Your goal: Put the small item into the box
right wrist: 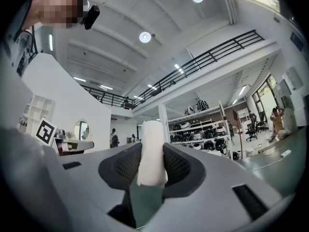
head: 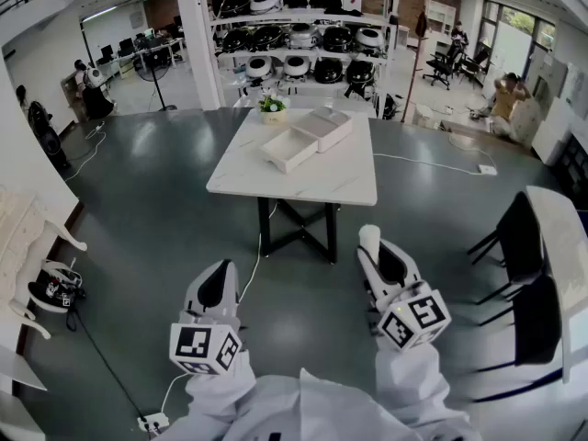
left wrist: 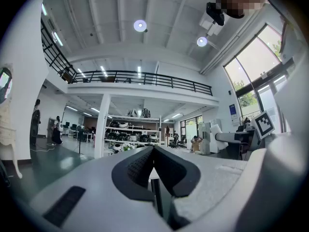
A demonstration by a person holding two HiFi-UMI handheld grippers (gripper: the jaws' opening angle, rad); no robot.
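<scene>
A person stands well back from a white desk (head: 340, 177) on a workshop floor, both tools held roughly level. At left, the left claw (head: 219, 272) is closed on itself with nothing in it; its own view shows the dark pads (left wrist: 140, 166) meeting at the tips. At right, the right claw (head: 375, 249) is partly closed around the small item (head: 369, 237), a white roll standing upright between the pads and poking above them (right wrist: 151, 149).

The step in hand appears to be the carry to the desk. It should go best with the right claw kept level and firmly clamped so the roll does not slide out. The approach should end above the open box, not its rim, and the claw should open only once the roll is low inside.

On the desk, from left to right, sit a small potted plant (head: 271, 107), the open white box (head: 278, 162) and, touching it, a 2nd white piece (head: 326, 127), probably its lid. The box looks empty from here, though it is too far away to be sure.
</scene>
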